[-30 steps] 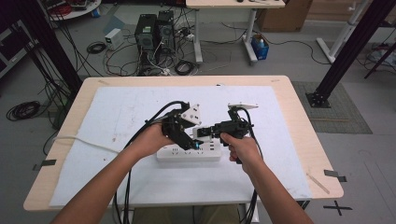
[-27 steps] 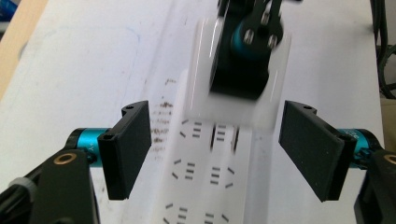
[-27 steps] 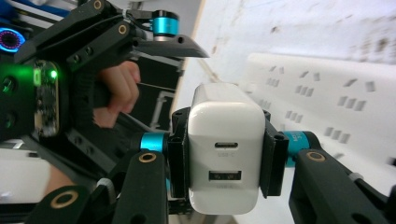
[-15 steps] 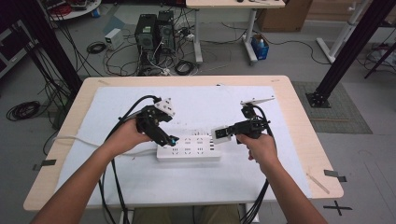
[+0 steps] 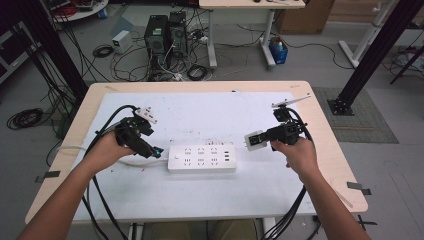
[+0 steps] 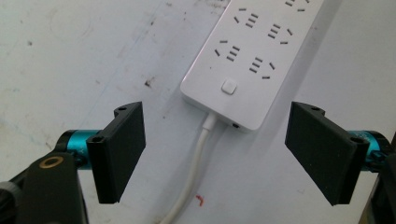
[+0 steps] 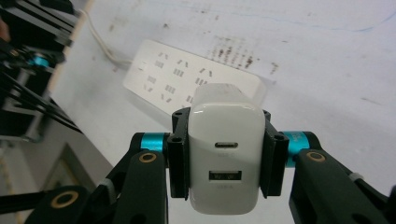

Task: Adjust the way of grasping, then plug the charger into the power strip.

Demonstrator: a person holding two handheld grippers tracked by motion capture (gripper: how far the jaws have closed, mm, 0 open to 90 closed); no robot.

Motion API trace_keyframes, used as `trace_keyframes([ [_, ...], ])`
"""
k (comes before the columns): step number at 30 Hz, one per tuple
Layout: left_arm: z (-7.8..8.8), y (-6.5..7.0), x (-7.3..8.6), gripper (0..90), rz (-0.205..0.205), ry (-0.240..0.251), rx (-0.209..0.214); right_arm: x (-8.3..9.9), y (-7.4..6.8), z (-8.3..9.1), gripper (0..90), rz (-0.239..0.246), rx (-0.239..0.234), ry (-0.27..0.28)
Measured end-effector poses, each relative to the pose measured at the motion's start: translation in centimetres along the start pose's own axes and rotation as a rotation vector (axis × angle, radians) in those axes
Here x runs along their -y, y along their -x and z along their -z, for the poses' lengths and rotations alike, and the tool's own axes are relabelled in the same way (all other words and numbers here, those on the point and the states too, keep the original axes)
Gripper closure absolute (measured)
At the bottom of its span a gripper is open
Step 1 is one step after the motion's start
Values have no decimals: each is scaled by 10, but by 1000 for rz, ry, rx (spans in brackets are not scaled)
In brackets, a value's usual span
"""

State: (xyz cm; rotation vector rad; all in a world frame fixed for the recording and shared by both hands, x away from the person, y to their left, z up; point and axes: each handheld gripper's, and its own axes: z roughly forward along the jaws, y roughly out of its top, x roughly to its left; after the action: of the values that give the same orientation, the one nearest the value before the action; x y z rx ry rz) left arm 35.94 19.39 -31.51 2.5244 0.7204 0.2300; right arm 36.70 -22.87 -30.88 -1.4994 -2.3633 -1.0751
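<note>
While claw (image 7: 225,156) grips charger (image 7: 225,158), power strip (image 5: 201,158) beneath

Power strip (image 6: 252,56) far end cut off by top edge, its cord (image 6: 191,182) leaving at bottom edge.

The power strip (image 5: 202,158) is plain white with small grey socket slots in rows and a white cable (image 6: 194,175), and the charger (image 7: 226,163) is glossy white too, with two dark port openings on its face. Both the left tool (image 5: 156,151) and the right tool (image 7: 226,158) are black with bright turquoise collars and brass-coloured rings at the joints. The desk (image 5: 210,107) is white on top, speckled with dark smudges, and its edge is pale wood
</note>
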Motion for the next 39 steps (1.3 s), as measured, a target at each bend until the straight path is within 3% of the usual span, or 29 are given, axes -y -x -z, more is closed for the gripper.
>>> trace_keyframes([
  [4,4,-2,6,204,15,-11,-13,-3,-10,6,621,77,109,-42],
  [9,7,-5,11,204,37,-16,-37,-3,-17,9,621,113,164,-55],
  [18,10,-5,9,204,24,-18,-27,0,-19,13,621,118,173,-49],
  [24,14,-8,13,204,5,-63,11,-1,-21,11,621,140,188,-59],
  [29,17,-14,19,204,-26,-120,28,-6,-22,8,621,207,200,-97],
  [33,21,-19,23,204,-43,-147,38,-12,-24,5,621,296,202,-125],
  [36,22,-20,27,204,-52,-150,50,-16,-25,4,620,332,219,-138],
  [39,22,-19,29,204,-72,-150,50,-22,-27,1,620,360,194,-133],
])
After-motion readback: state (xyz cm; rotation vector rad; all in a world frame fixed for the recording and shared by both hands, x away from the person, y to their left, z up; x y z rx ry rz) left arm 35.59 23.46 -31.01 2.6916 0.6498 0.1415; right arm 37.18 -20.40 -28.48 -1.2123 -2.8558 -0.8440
